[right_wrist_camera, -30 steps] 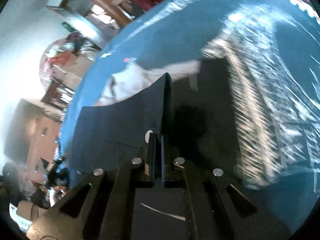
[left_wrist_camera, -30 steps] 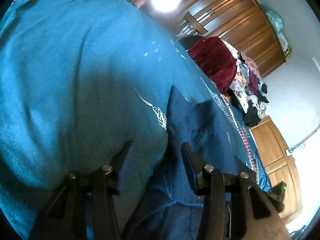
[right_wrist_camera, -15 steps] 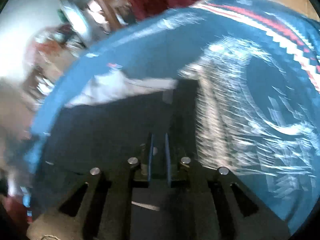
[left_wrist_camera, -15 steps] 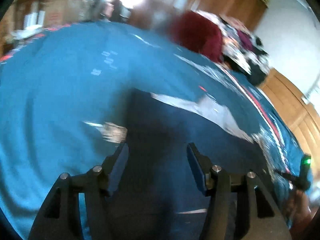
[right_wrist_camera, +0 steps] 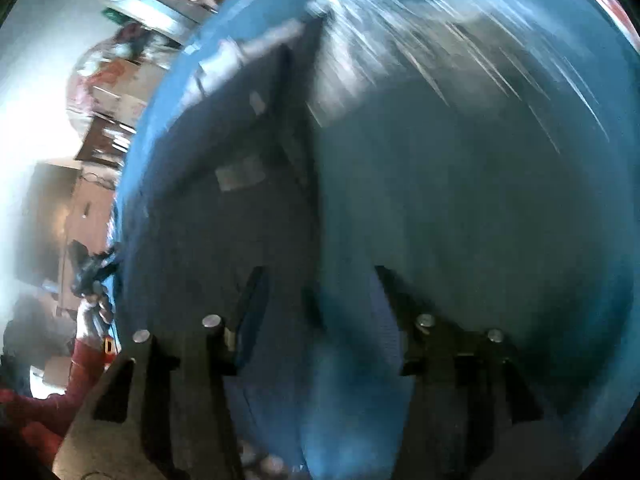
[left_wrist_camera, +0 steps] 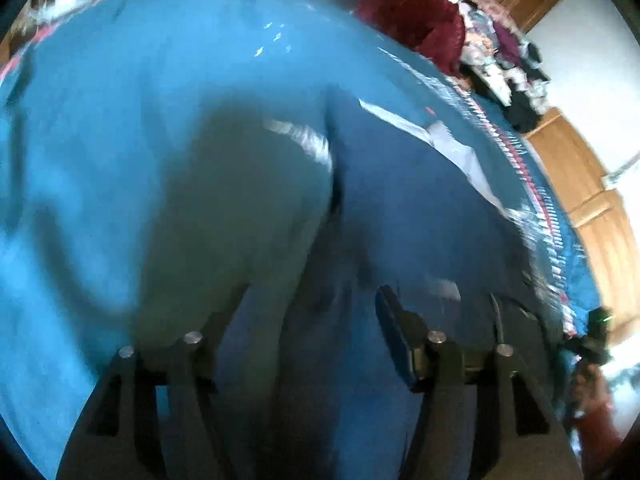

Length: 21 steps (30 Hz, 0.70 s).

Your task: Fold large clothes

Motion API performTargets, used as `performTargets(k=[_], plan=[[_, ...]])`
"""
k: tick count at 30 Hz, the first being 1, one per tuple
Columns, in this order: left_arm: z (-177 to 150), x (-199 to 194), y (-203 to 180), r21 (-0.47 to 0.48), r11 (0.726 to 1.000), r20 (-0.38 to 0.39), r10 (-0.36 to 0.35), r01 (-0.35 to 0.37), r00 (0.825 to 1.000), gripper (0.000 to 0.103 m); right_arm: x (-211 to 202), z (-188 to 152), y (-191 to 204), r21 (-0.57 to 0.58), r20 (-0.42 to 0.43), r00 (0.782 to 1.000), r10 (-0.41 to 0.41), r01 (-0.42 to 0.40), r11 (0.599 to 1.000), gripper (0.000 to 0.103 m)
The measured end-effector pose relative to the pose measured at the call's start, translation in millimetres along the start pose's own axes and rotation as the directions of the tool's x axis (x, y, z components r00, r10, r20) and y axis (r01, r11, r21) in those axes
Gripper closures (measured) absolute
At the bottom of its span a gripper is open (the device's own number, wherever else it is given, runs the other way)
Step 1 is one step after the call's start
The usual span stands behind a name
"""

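A dark navy garment (left_wrist_camera: 408,208) lies spread on a teal blanket (left_wrist_camera: 120,128), with a pale strip along its far edge. My left gripper (left_wrist_camera: 312,316) hangs low over the garment's near left edge, its fingers wide open with fabric beneath the gap. In the right wrist view the same garment (right_wrist_camera: 224,200) fills the left half and the blanket (right_wrist_camera: 460,184) the right. There my right gripper (right_wrist_camera: 320,296) is open above the garment's right edge and holds nothing. Both views are blurred by motion.
A dark red garment (left_wrist_camera: 412,12) and a heap of mixed clothes (left_wrist_camera: 500,52) sit beyond the blanket's far edge. A wooden wardrobe (left_wrist_camera: 580,184) stands at the right. A person's red sleeve (right_wrist_camera: 80,364) shows at the lower left of the right wrist view.
My right gripper has opened and let go of the navy garment's edge, which now lies flat. The left gripper stayed open and dropped lower over the cloth.
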State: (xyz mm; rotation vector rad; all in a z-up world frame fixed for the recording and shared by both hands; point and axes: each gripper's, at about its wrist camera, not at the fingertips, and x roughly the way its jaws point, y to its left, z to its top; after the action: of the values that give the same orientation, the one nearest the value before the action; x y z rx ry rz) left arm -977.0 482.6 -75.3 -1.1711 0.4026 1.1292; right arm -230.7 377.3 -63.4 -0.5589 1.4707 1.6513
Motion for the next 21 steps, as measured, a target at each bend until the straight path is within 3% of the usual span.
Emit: performTargets(k=[3, 6, 11, 21], plan=[[-36, -26, 8, -0.024, 0.999, 0.013, -0.039, 0.039, 0.999, 0.039, -9, -51, -17, 0.068, -0.016, 0.997, 0.075, -0.073, 0.995, 0.053], [-63, -41, 17, -0.086, 0.992, 0.023, -0.094, 0.095, 0.995, 0.035, -7, -74, -25, 0.105, -0.005, 0.990, 0.138, -0.137, 0.985, 0.053], [-87, -56, 16, -0.137, 0.983, 0.034, -0.118, 0.122, 0.992, 0.035, 4, -85, -8, 0.066, -0.021, 0.982, 0.187, -0.185, 0.981, 0.053], [-111, -73, 26, -0.212, 0.968, 0.063, -0.126, 0.137, 0.990, 0.035, 26, -105, 1, -0.004, -0.123, 0.970, 0.211, -0.213, 0.977, 0.055]])
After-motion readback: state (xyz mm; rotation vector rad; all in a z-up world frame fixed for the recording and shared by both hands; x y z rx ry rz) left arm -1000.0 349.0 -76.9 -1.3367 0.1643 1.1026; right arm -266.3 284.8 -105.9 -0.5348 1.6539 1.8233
